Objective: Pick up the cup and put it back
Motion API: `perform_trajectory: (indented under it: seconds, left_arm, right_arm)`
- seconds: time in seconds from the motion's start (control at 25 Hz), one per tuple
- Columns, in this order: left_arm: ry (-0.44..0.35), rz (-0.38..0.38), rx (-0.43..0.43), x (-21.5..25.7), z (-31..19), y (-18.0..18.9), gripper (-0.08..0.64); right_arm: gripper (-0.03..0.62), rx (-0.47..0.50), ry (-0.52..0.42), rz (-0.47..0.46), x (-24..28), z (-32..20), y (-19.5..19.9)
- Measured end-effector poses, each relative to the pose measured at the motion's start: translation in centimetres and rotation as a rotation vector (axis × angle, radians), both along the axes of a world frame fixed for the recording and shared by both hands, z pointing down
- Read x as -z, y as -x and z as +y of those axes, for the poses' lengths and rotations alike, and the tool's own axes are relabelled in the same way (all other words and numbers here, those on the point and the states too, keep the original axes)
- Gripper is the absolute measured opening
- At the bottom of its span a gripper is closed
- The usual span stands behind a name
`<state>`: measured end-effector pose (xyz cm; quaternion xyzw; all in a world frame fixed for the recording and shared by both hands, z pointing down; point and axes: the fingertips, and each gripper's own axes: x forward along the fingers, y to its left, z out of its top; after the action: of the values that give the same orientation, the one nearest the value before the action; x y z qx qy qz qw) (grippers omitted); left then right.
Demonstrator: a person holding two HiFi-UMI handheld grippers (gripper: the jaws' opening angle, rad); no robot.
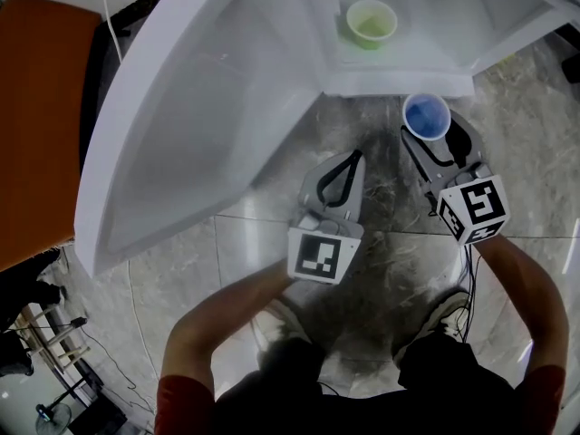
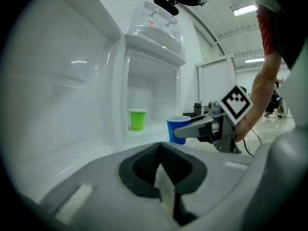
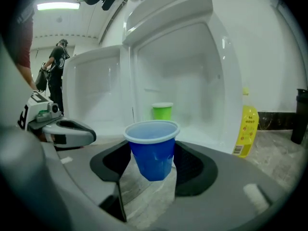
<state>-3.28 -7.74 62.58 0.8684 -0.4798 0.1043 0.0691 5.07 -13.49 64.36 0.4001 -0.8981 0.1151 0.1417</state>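
Observation:
A blue plastic cup hangs upright above the marble floor, just outside the open white fridge, with my right gripper shut on it. In the right gripper view the blue cup sits squeezed between both pads. A green cup stands upright on the fridge shelf; the same green cup shows straight ahead, beyond the blue one. My left gripper hovers to the left of the right one, jaws together and holding nothing. From the left gripper view, the blue cup and green cup are both visible.
The open fridge door swings out to the left beside my left gripper. A yellow bottle stands on the floor right of the fridge. An orange panel lies far left. A person stands in the background.

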Motion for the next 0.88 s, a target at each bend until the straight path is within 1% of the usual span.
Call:
perform_trajectory:
  seconds: [0.16, 0.28, 0.44, 0.64, 0.88]
  left_arm:
    - [-0.002, 0.015, 0.003, 0.3, -0.6, -0.1, 0.0]
    - [-0.013, 0.005, -0.011, 0.3, -0.9, -0.3, 0.0]
    - [-0.009, 0.018, -0.008, 0.2, -1.0, -0.4, 0.0]
    - [0.003, 0.035, 0.005, 0.2, -1.3, -0.2, 0.0]
    - [0.005, 0.034, 0.004, 0.4, -1.5, -0.3, 0.0]
  right_arm:
    - [0.278, -0.054, -0.036, -0.017, 1.5, -2.8, -0.5]
    - [0.278, -0.087, -0.064, -0.025, 2.5, -4.7, -0.7]
    - [0.278, -0.104, -0.106, -0.009, 3.4, -6.8, -0.6]
    - [0.278, -0.156, -0.139, -0.007, 4.4, -9.5, -0.9]
    - [0.278, -0.231, -0.119, -0.009, 3.7, -12.5, -1.0]
